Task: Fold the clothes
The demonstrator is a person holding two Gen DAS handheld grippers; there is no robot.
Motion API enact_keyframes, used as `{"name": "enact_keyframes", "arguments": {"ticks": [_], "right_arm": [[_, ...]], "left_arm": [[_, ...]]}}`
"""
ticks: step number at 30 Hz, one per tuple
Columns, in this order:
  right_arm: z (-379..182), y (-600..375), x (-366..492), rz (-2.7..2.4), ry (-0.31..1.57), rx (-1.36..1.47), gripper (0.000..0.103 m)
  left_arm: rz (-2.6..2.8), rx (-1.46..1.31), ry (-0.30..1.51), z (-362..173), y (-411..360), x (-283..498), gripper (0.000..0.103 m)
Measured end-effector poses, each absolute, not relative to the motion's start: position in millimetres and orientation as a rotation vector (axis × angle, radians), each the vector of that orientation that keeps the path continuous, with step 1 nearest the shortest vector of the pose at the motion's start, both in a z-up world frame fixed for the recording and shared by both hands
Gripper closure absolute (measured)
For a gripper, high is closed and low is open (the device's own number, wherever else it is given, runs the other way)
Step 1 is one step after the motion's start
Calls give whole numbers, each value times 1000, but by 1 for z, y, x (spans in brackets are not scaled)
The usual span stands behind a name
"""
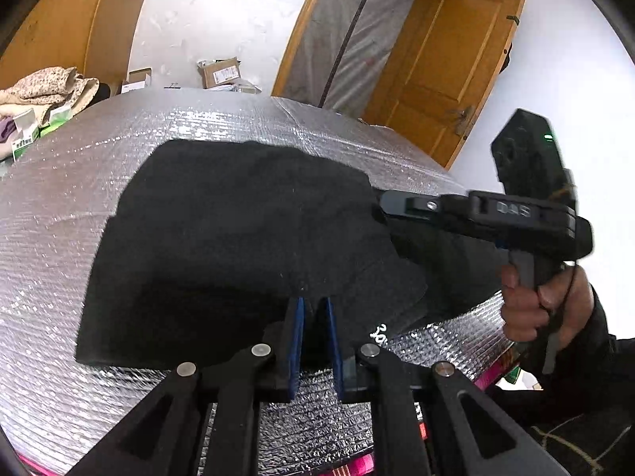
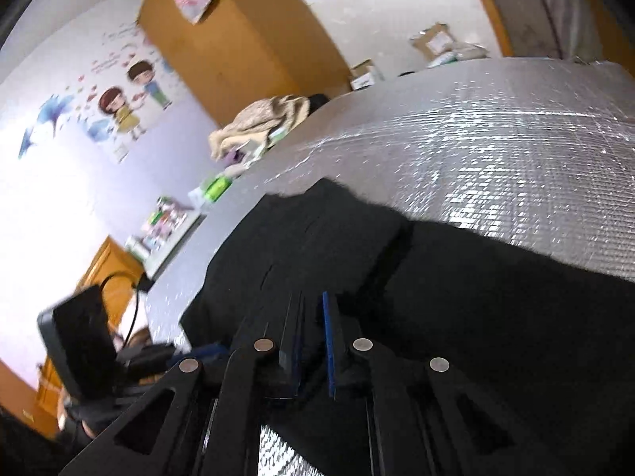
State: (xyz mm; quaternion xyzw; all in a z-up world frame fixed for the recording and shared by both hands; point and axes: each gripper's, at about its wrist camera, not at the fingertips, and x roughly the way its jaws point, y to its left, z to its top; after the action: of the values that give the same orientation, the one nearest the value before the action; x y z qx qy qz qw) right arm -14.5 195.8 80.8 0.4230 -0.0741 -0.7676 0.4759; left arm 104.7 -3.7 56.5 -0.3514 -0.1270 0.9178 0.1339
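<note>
Left gripper: seen nearest in the left wrist view; its blue-padded fingers are closed to a narrow gap over the near edge of the black fabric garment, and dark cloth is seen between them, so a pinch on that edge is read.
Right gripper: in its own blurred view the blue pads stand close together above the garment; whether cloth is caught there cannot be told. In the left wrist view its tips are buried in the garment's right edge, so the jaws are hidden.
Person's hand: wrapped round the right gripper's handle at the right; the dark sleeve is cut off by the frame.
Garment: spread flat, partly folded, on the silver quilted foil mat; a white print near the front fold is too small to be read.
Mat: its near edge is hidden behind the gripper linkages.
Far left: a crumpled beige cloth pile and small boxes, cut off.
Far: a brown cardboard box, then an open wooden door.
</note>
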Motion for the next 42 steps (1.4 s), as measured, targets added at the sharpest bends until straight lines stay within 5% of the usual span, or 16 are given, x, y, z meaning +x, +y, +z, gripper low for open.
{"name": "enact_keyframes", "arguments": {"ticks": [11,18,27,35,42], "right_arm": [[72,189,-51,-1896,-319,1154,91],[67,183,-61,-1900,-316,1174,91],[64,172,-66,-1895,-279,1149,92],[81,194,-70,-1932,-347,1103,90],[67,164,-79,-1909,-279,1167,95]], "left_arm": [[2892,-935,-364,100,-58,61,90],[2903,-1115,-371,67,-72,-10,90],[2874,-1158,-676,44,-112,-3,94],[2915,-1045,-580,71,-104,0,94],[2889,-1213,-613,47,-109,-28,94]]}}
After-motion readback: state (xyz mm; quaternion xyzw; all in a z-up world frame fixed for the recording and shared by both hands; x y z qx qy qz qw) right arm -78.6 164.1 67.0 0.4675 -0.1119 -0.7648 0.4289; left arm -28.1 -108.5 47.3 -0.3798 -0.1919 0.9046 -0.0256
